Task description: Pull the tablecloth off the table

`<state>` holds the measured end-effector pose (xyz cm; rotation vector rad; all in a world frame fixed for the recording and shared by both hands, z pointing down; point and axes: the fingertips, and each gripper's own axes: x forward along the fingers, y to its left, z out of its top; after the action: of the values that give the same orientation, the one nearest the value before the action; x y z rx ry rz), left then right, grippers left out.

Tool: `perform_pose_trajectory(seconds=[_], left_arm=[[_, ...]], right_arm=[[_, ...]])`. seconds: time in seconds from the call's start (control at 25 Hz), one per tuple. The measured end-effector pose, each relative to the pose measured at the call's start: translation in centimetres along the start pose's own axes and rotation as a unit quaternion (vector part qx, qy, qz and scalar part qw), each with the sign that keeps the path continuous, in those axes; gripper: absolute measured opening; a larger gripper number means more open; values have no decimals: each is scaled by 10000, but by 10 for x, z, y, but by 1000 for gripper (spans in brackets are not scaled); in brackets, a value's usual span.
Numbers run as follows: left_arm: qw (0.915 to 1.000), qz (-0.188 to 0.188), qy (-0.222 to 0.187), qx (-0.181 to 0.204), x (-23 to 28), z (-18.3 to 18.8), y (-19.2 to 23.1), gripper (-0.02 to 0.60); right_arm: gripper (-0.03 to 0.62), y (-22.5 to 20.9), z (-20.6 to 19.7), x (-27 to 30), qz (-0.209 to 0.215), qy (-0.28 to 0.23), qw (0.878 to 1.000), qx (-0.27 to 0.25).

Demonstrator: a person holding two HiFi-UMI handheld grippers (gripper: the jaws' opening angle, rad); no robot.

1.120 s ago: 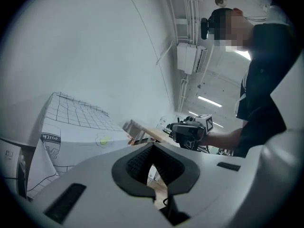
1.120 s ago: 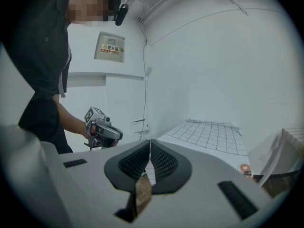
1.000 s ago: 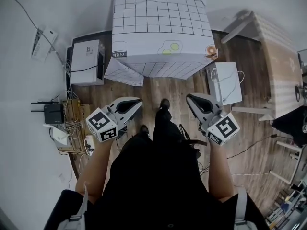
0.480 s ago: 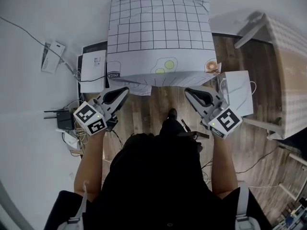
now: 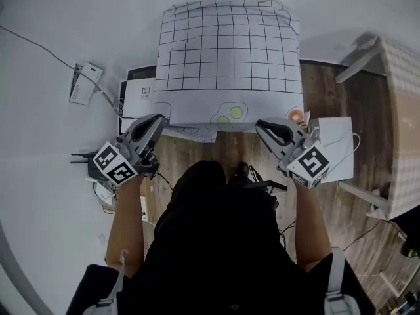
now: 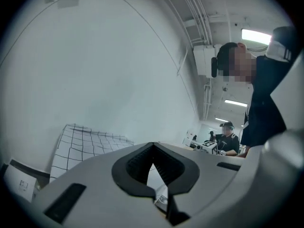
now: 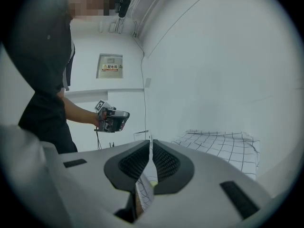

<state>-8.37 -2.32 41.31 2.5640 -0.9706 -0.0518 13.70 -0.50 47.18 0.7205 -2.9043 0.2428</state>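
A white tablecloth [image 5: 230, 51] with a black grid covers the table. The left gripper [image 5: 159, 119] and the right gripper [image 5: 261, 125] point at its near hanging edge, one by each front corner, jaws together.

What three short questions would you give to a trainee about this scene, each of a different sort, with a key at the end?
1. Choose one. The tablecloth is:
A. plain red
B. white with a black grid
C. covered in blue stripes
2. True or false: the tablecloth already lies in a heap on the floor.
3. Fill the gap with "open" or "shut": the jaws of the left gripper and of the right gripper are both ____.

Key: 1 B; 2 false; 3 shut.
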Motion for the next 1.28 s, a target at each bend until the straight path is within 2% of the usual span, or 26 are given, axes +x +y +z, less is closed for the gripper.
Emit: perform_pose_trajectory(seconds=[0.16, 0.32, 0.56, 0.68, 0.84, 0.96, 1.12, 1.28], left_arm=[[9999, 115, 74, -64, 16, -5, 8, 12], [9997, -55, 224, 21, 50, -10, 31, 12], [9978, -278, 596, 58, 95, -12, 91, 12], [9934, -576, 967, 204, 121, -27, 106, 12], [9879, -955, 1202, 235, 145, -40, 129, 12], [9823, -1119, 1407, 525, 161, -45, 142, 12], [9781, -1316, 1451, 704, 176, -46, 158, 12], [9731, -1432, 1581, 872, 186, -55, 171, 12]], right_arm=[[21, -14, 10, 5, 237, -238, 9989, 331], [23, -44, 25, 23, 198, -439, 9982, 363], [23, -86, 30, 76, 147, 49, 9994, 305], [23, -110, 24, 96, -14, 326, 9986, 427], [25, -129, 18, 124, -163, 604, 9966, 534], [27, -140, 15, 142, -228, 755, 9952, 578], [106, -156, 9, 168, -282, 942, 9940, 476], [142, -168, 9, 192, -311, 965, 9939, 424]])
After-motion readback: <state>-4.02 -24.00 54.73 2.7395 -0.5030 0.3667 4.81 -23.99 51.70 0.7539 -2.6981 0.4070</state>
